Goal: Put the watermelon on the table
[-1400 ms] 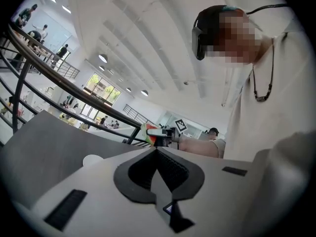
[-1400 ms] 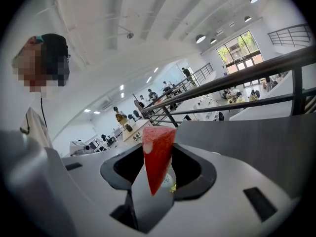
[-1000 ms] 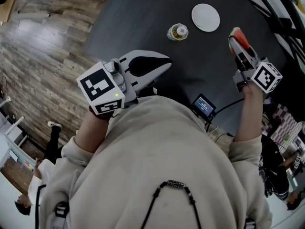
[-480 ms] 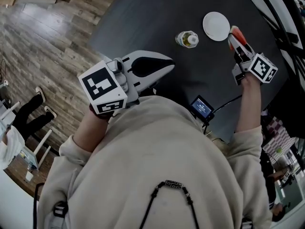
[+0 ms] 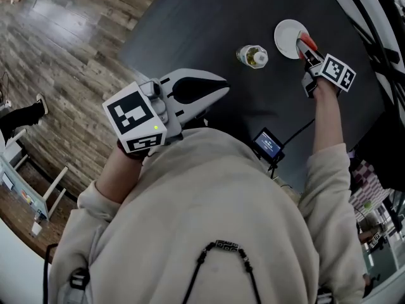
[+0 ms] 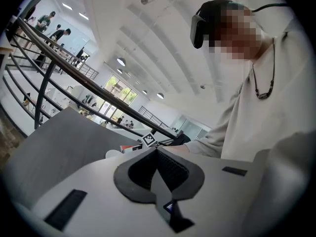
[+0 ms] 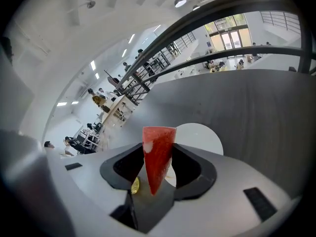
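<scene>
**Watermelon wedge in the right tongs, over the plate's edge**

From where I stand, the dark counter (image 5: 209,24) has plenty of bare top. Its corner sits at 9 o'clock from the small clear bottle (image 5: 253,57), and one edge runs from there up toward 12 o'clock, with wooden floor (image 5: 63,56) beyond it. The stretch between that edge and the bottle is open surface.

The right tongs (image 5: 305,48) are clamped on the watermelon (image 5: 306,43), a red wedge gripped on both flat sides. In the right gripper view the wedge (image 7: 158,157) stands with its broad end up and its narrow tip down in the throat of the tongs (image 7: 159,168), so its long axis runs along the jaws. From the head view it sticks out toward 11 o'clock, overlapping the 3 o'clock rim of the white plate (image 5: 288,35). I cannot tell whether it touches the plate.

The plate (image 7: 202,137) shows plain white behind the wedge. The bottle lies at 8 o'clock from it, just apart, with something yellowish showing in it.

The left tongs (image 5: 209,87) hang near the counter's edge closest to the person, pads pressed together on nothing (image 6: 157,154). A small screen device (image 5: 270,143) lies at 6 o'clock from the bottle.
</scene>
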Demonstrator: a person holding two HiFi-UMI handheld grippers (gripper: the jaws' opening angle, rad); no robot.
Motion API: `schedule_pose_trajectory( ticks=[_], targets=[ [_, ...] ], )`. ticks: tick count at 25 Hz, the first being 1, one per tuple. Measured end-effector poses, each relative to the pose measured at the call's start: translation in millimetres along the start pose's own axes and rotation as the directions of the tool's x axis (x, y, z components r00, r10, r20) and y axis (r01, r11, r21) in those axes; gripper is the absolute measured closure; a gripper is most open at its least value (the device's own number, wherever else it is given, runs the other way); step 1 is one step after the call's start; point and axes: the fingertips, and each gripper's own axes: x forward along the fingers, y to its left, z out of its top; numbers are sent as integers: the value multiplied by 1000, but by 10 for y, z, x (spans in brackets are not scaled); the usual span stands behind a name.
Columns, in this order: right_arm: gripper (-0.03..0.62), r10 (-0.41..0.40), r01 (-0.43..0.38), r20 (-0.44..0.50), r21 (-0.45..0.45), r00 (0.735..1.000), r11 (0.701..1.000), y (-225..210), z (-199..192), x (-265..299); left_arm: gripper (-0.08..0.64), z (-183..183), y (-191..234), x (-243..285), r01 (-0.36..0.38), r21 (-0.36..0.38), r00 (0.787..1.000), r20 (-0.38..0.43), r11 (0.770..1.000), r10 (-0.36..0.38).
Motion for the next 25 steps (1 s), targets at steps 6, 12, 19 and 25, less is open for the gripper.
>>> schedule_pose_trajectory(
  ticks=[6,12,19,25],
  targets=[
    [405,-57,58,-17,67,998,996,-264,-86,188,554,-42,-19,-34,-13,-6,1000,-4,1000,13],
    [405,-151,152,-54,20,987,988,-423,-91,283,554,-62,-44,-35,-28,-14,1000,-2,1000,28],
    [403,-257,244,-123,-110,959,964,-549,-206,351,554,-110,-79,-9,-26,-16,1000,-8,1000,26],
    [403,-313,282,-157,-194,936,940,-591,-279,405,554,-145,-70,-90,-35,-24,999,-8,999,35]
  ],
)
